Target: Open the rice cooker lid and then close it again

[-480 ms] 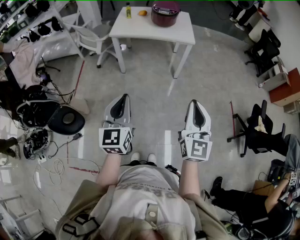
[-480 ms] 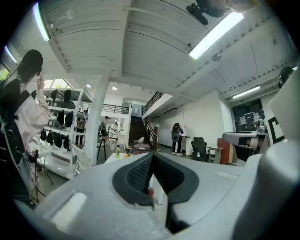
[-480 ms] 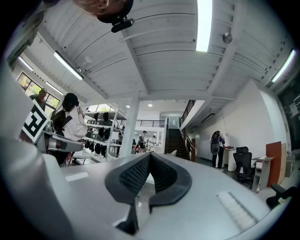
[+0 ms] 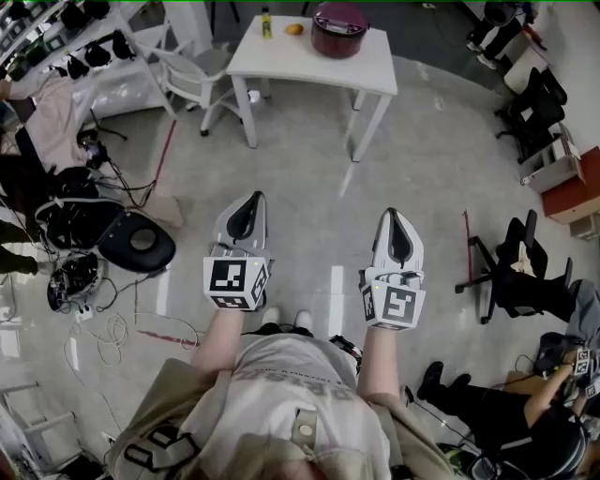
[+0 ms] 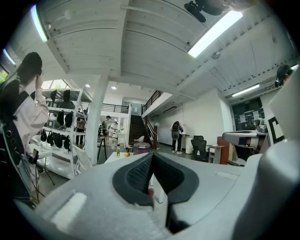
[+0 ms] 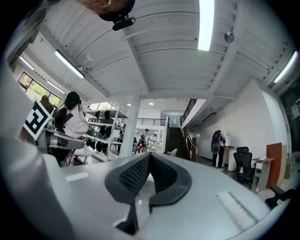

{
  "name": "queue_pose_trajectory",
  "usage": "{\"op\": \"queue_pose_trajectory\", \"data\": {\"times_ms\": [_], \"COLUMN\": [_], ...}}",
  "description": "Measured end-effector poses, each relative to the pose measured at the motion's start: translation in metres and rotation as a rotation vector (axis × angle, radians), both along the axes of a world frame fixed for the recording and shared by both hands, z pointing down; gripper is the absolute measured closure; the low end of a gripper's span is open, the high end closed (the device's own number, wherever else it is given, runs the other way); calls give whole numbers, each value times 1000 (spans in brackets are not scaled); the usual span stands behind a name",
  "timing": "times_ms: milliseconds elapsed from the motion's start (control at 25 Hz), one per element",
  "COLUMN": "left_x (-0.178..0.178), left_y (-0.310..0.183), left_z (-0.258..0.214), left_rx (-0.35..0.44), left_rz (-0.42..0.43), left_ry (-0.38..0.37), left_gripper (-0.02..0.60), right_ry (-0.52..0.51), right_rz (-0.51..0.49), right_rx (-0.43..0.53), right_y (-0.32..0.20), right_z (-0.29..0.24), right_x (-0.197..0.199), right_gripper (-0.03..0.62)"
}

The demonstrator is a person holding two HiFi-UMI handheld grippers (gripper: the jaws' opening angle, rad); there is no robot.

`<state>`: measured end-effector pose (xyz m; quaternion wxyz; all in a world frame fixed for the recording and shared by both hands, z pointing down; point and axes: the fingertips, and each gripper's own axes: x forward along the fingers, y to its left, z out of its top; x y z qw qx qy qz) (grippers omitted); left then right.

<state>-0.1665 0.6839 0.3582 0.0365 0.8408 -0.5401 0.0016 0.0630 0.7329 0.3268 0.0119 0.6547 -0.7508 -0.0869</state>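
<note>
Well short of the white table (image 4: 309,67), both claws hang over the floor (image 4: 319,178), held out level in front of the person. Along the table's far edge, left to right, stand a small bottle (image 4: 266,22), an orange (image 4: 294,29) and the dark red rice cooker (image 4: 339,28). The cooker sits toward the table's right end, and its lid looks to be down. A white chair (image 4: 192,77) stands just left of the table.

The left gripper (image 4: 252,195) is on the near side of the table, well apart from it, and roughly in line with its left legs. Its jaws are pressed fully together, tip to tip, and grip nothing. In the left gripper view the dark ribbed pads (image 5: 138,174) meet along one seam. Beyond the tips that view shows the table far off, with the bottle, the orange and the cooker small on top. The marker cube (image 4: 234,281) sits at the rear of this claw, against the person's forearm.

The right gripper (image 4: 393,213) is also on the near side of the table, a little past its right end and equally far from it. Its jaws are likewise closed tight on each other, holding and touching nothing. The right gripper view shows the two ribbed faces joined at the tip. Neither claw is anywhere near the cooker.

A black office chair (image 4: 520,277) stands well to the right of the table, beyond the right claw.
</note>
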Motion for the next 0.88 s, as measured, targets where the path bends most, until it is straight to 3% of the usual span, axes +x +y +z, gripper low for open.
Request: {"op": "queue_pose_trajectory", "data": {"times_ms": [200, 360, 400, 480, 560, 640, 880], "left_x": [1, 5, 6, 8, 12, 16, 27], "left_y": [3, 1, -1, -4, -8, -8, -15], "left_z": [5, 0, -2, -6, -8, -11, -10], "left_rx": [-22, -28, -27, -26, -31, -35, -33], "left_rz": [-6, -16, -21, -25, -18, -15, -22], "left_ry": [-5, 13, 16, 17, 14, 7, -24], "left_gripper": [572, 572, 572, 560, 421, 337, 298], "right_ry": [-32, -159, -190, -236, -266, -277, -275], "right_rz": [4, -8, -25, -54, -61, -65, -115], "right_rx": [-25, -16, -9, -3, 1, 4, -2], "right_y": [3, 5, 5, 2, -1, -4, -18], "right_z": [7, 3, 1, -3, -5, -9, -8], "right_x": [7, 26, 29, 34, 41, 46, 55], "right_gripper": [594, 591, 570, 415, 374, 340, 290]}}
